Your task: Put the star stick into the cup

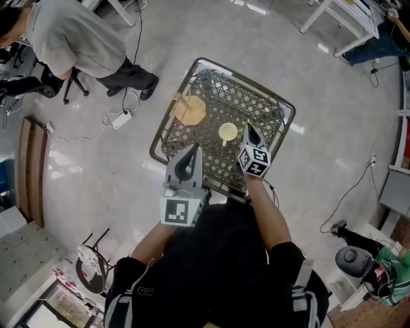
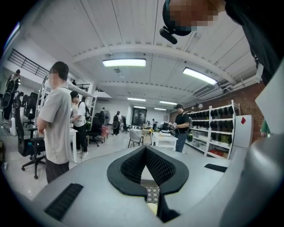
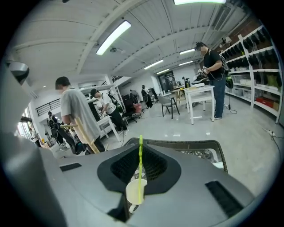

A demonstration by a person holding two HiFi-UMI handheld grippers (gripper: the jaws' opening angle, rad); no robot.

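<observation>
A thin yellow-green stick (image 3: 140, 168) stands upright between the jaws of my right gripper (image 3: 140, 148), which is shut on it. Its star end does not show. Directly below the stick sits a pale cream cup (image 3: 135, 193), the stick's lower end over its mouth. In the head view the cup (image 1: 227, 132) rests on a dark mesh table (image 1: 211, 90), with the right gripper (image 1: 248, 133) just to its right and the stick (image 1: 249, 123) poking out past the tips. My left gripper (image 1: 192, 152) hangs over the table's near edge, jaws together and empty, also in its own view (image 2: 144, 150).
A round wooden piece with a handle (image 1: 190, 110) lies on the mesh table left of the cup. A person in a grey shirt (image 1: 77, 38) stands at the far left, with cables and a power strip (image 1: 120, 119) on the floor. White tables (image 1: 346, 19) stand at the far right.
</observation>
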